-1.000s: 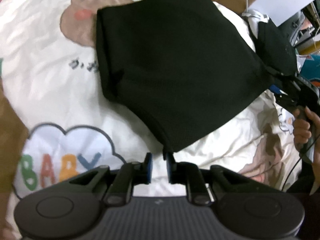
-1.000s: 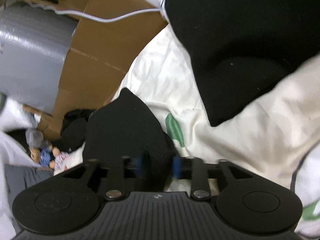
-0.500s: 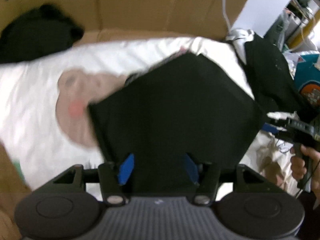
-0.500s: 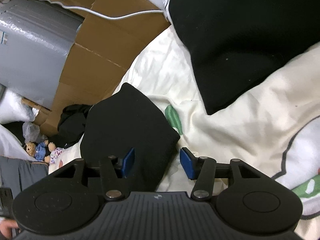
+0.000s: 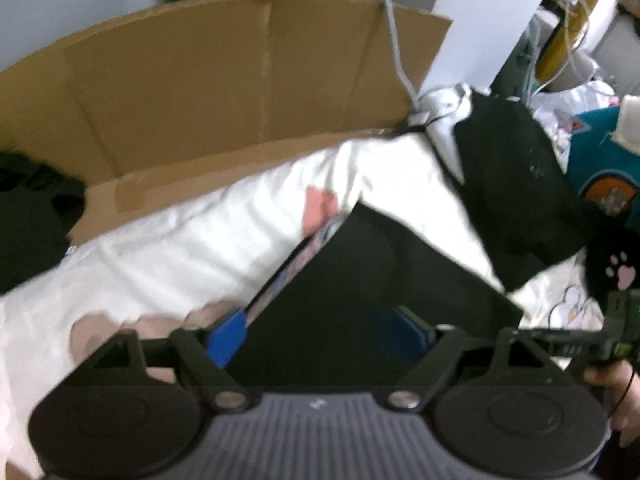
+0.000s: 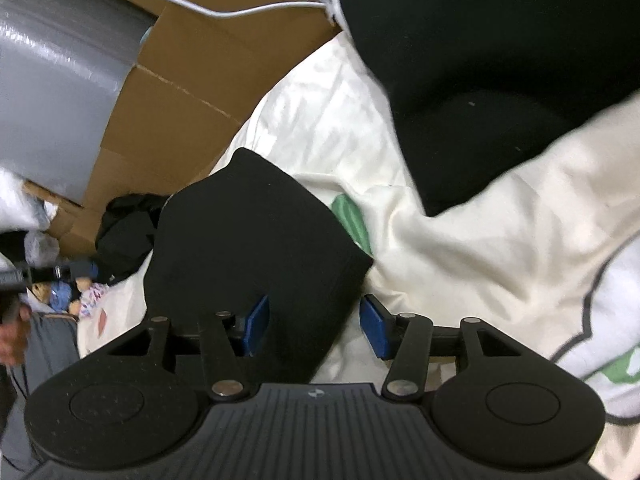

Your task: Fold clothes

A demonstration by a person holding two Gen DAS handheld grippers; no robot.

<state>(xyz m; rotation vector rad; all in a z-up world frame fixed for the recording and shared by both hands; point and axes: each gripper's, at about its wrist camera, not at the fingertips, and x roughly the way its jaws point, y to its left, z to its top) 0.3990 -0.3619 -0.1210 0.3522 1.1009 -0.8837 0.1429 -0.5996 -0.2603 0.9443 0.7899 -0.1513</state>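
Observation:
A black folded garment (image 5: 380,272) lies on the white printed bedsheet (image 5: 180,248). My left gripper (image 5: 318,334) hovers over its near part, jaws opening, and the blue pads (image 5: 226,338) do not press on the cloth. In the right wrist view a corner of the same black garment (image 6: 248,240) lies between the jaws of my right gripper (image 6: 316,328). That gripper is open: sheet shows beside the right pad (image 6: 374,332). My right gripper (image 5: 592,344) and its hand also appear at the left view's right edge.
A second black garment (image 5: 516,192) lies at the bed's far right, seen large as the dark cloth (image 6: 480,60) in the right view. Brown cardboard (image 5: 240,80) stands behind the bed, with a white cable (image 6: 248,10) across it. More dark clothes (image 5: 28,216) sit at the left.
My left gripper let go of the garment's corner, opened wide and rose, swinging its view toward the cardboard. The right gripper's jaws widened around the garment's other corner; that hand stayed put.

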